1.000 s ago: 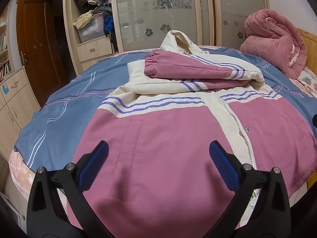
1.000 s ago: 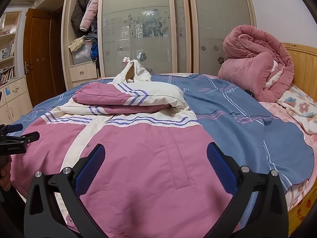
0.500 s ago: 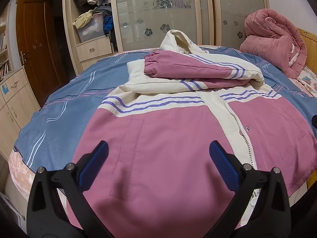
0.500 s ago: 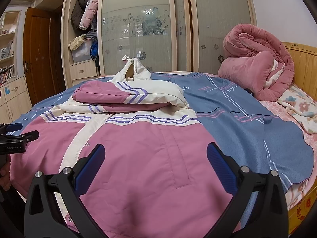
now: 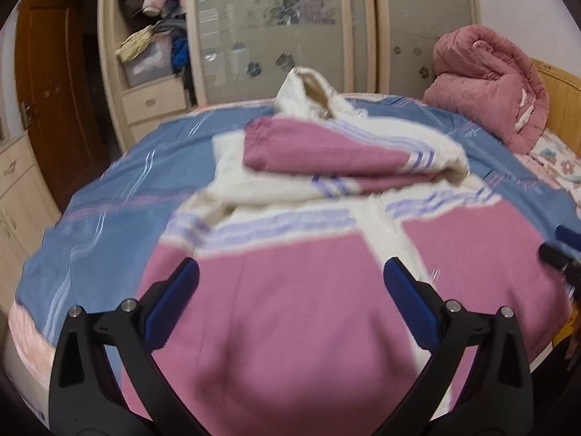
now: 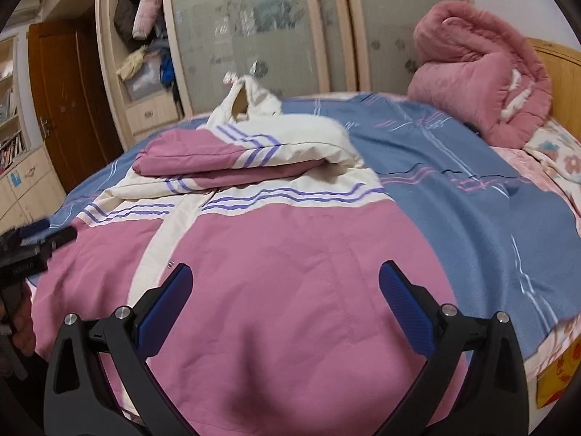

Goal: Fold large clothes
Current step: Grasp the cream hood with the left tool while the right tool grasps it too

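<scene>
A large pink and cream hooded jacket (image 5: pixel 290 290) with purple stripes lies front up on the bed, both sleeves folded across the chest (image 5: pixel 326 152). It also shows in the right wrist view (image 6: pixel 283 254). My left gripper (image 5: pixel 290 290) is open and empty above the jacket's lower left half. My right gripper (image 6: pixel 285 290) is open and empty above the lower right half. The right gripper's tip shows at the right edge of the left wrist view (image 5: pixel 559 250), and the left gripper at the left edge of the right wrist view (image 6: pixel 32 247).
The bed has a blue striped sheet (image 6: pixel 472 196). A rolled pink quilt (image 6: pixel 479 72) sits by the wooden headboard (image 6: pixel 559 58). A wardrobe with glass sliding doors (image 5: pixel 283 29) and open shelves of clothes stands behind. A wooden door (image 5: pixel 54 91) is at left.
Both grippers have shifted forward and tilted over the jacket, so the views are blurred. Each gripper now shows more in the other's view. The jacket has not moved.
</scene>
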